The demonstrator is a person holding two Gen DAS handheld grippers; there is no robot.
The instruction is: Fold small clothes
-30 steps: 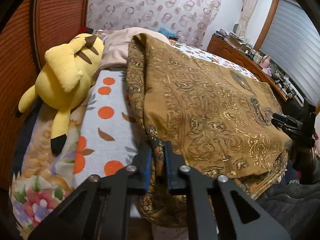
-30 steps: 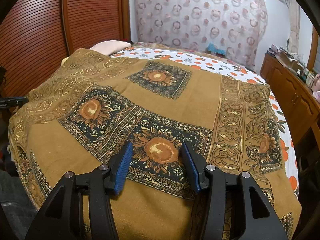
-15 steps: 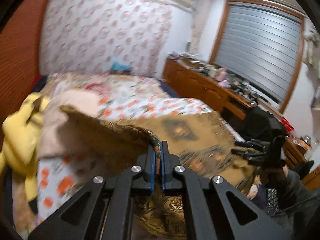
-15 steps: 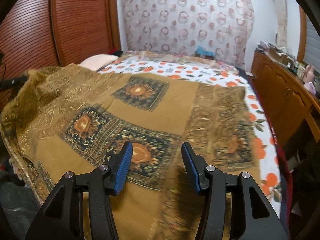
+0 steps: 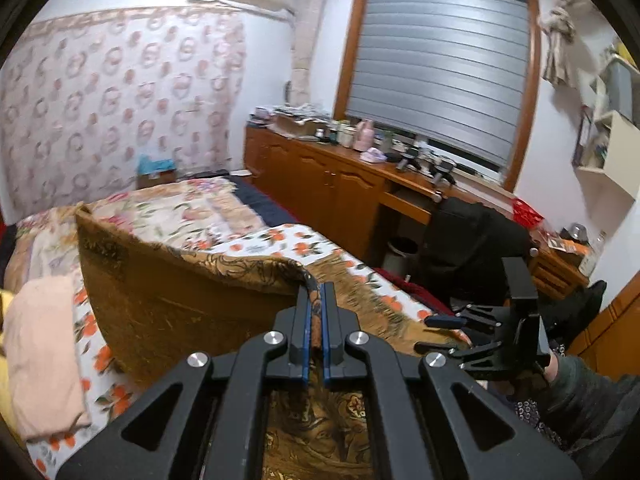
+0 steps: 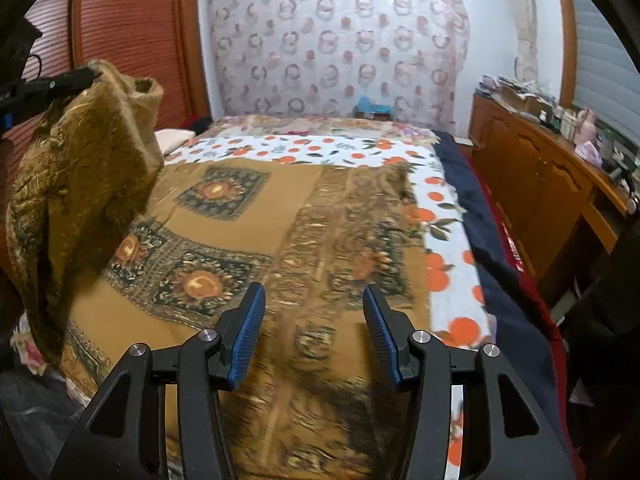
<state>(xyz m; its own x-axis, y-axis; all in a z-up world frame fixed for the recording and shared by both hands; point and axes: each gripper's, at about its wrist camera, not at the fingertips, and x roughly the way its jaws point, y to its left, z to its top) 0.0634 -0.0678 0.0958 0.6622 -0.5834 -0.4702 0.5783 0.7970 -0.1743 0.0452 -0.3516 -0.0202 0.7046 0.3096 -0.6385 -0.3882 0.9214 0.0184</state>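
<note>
A mustard-brown scarf [image 6: 248,220] with sunflower squares lies spread on the bed. My left gripper [image 5: 316,304] is shut on the scarf's left edge and holds it lifted high, so the cloth [image 5: 168,304] hangs down in a fold. In the right wrist view the lifted corner [image 6: 80,168] hangs at the far left under the left gripper [image 6: 48,86]. My right gripper [image 6: 314,324] is open and empty, low over the near part of the scarf. It also shows in the left wrist view [image 5: 444,334] at the right.
The bed has an orange-spotted white sheet [image 6: 448,240] and a navy blanket [image 6: 480,224] along its right side. A pink pillow [image 5: 40,352] lies at the left. A wooden sideboard [image 5: 344,184] with clutter runs along the right wall. A dark chair [image 5: 472,240] stands near the bed.
My left gripper has lifted the scarf's left edge up off the bed and swung to face the window. My right gripper has stayed open and has drifted back a little.
</note>
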